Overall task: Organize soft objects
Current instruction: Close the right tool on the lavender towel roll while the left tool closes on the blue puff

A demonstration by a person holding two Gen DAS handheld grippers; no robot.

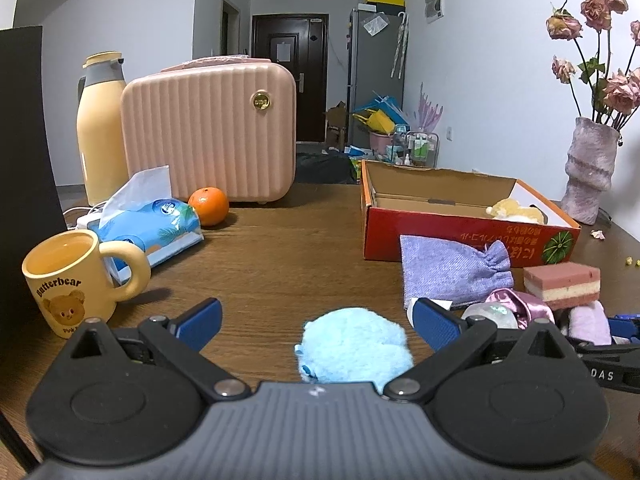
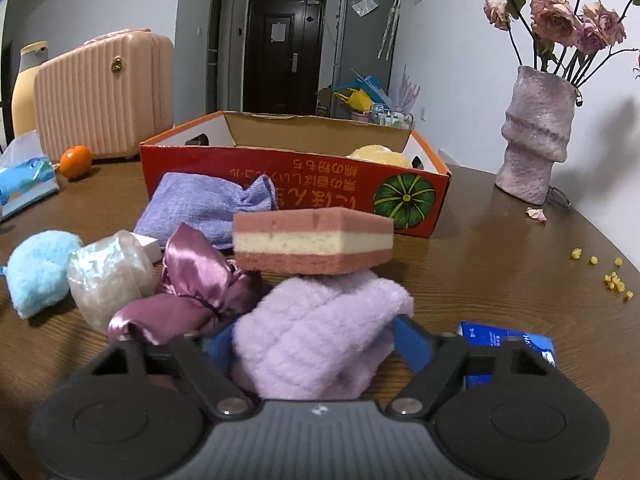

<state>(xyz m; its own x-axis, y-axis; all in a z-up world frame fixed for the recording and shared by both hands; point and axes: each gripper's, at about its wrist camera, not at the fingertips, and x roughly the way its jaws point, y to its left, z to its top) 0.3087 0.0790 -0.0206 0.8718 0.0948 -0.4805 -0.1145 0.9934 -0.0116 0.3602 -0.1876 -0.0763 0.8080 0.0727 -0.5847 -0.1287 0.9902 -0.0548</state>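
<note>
My left gripper [image 1: 316, 324] stands open over the wooden table, and a light blue fluffy ball [image 1: 354, 346] lies between its blue pads without touching them. My right gripper [image 2: 316, 338] is shut on a lilac plush cloth [image 2: 320, 336], with a pad pressing on each side. Just beyond the cloth sits a pink-and-cream sponge [image 2: 312, 240]. To the left of the sponge are a shiny purple satin pouch [image 2: 192, 292], a pearly ball [image 2: 108, 276] and a lavender towel pouch [image 2: 204, 208]. The red cardboard box [image 2: 280, 176] behind them holds a yellow plush [image 2: 380, 156].
A yellow mug [image 1: 68, 276], a tissue pack [image 1: 152, 224], an orange [image 1: 208, 206], a pink case [image 1: 208, 132] and a thermos [image 1: 100, 128] stand at the left. A vase [image 2: 534, 132] of flowers is at the right, with yellow crumbs [image 2: 612, 280] and a blue packet [image 2: 508, 340] near it.
</note>
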